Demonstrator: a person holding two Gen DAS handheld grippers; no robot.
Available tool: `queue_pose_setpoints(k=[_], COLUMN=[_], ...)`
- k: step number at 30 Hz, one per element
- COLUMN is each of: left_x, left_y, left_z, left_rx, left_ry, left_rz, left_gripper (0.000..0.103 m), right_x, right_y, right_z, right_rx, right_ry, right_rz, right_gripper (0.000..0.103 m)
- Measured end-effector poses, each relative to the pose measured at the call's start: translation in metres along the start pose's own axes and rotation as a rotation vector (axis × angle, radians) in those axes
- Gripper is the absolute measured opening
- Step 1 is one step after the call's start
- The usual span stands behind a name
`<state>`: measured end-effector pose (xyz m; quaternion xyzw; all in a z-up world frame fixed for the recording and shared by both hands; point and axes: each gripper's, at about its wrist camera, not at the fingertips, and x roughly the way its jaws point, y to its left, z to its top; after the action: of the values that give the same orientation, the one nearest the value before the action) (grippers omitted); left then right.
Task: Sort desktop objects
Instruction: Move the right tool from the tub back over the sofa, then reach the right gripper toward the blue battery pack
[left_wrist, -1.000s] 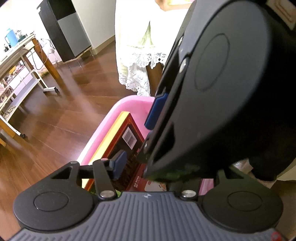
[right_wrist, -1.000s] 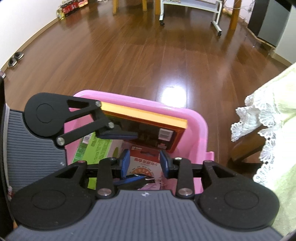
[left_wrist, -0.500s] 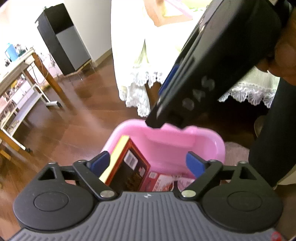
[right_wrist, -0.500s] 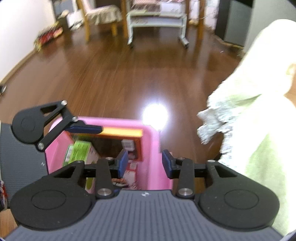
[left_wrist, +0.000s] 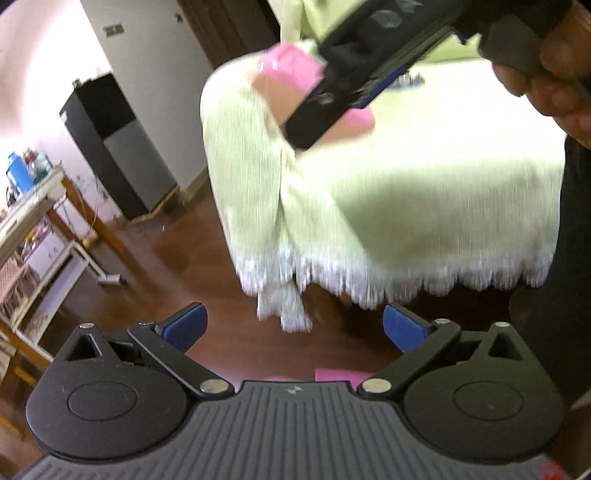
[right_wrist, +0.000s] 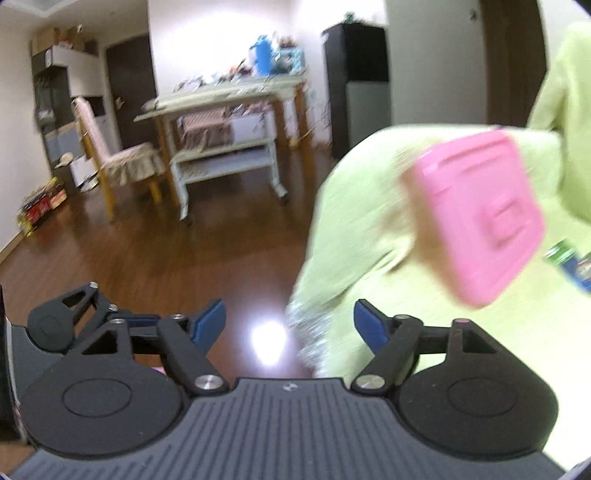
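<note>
Having left the bin, both tools (left_wrist: 293, 328) (right_wrist: 290, 326) gape toward the tablecloth (left_wrist: 406, 206).

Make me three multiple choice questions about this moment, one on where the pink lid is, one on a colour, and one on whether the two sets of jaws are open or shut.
1. Where does the pink lid lie?
A. on the wooden floor
B. on the table with the light green cloth
C. on the chair

2. What colour are the pads on the right gripper?
A. blue
B. red
C. white

3. How do the jaws of the left gripper and the right gripper stand?
A. both shut
B. left shut on a box
C. both open, nothing between them

Answers: 1 B, the lid rests on the cloth-covered top; 2 A, both pads show blue; 3 C, each wrist view shows a wide gap with only floor and cloth beyond.
</note>
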<state>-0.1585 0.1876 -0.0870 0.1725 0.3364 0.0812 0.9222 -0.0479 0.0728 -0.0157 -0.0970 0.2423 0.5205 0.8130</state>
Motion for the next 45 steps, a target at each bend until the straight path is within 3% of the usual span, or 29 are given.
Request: queue_pose_setpoints(k=[6, 11, 21, 35, 45], left_x=[0.006, 0.027, 0.088, 0.184, 0.224], left_y=[-0.008, -0.020, -0.061, -0.110, -0.129], left_z=[0.065, 0.120, 0.202, 0.256, 0.249], left_rx=[0.022, 0.037, 0.094, 0.169, 0.146], left_ry=[-0.096, -0.161, -0.212, -0.244, -0.210], left_rz=[-0.040, -0.090, -0.174, -0.265, -0.284], left_gripper=[0.102, 0.102, 0.102, 0.102, 0.102], right_x=[-0.025, -0.030, -0.018, 0.016, 0.056], right_y=[-0.070, -0.135, -0.225, -0.297, -0.320], right_z=[0.016, 0.017, 0.015, 0.004, 0.003], right_rx=[-0.069, -0.094, -0.032, -0.036, -0.094], right_ry=[-0.071, -0.084, -0.084, 0.003, 0.049], right_rz=[-0.143, -0.260, -0.336, -0.388, -0.389], right_gripper=[0.087, 0.087, 0.087, 0.087, 0.086])
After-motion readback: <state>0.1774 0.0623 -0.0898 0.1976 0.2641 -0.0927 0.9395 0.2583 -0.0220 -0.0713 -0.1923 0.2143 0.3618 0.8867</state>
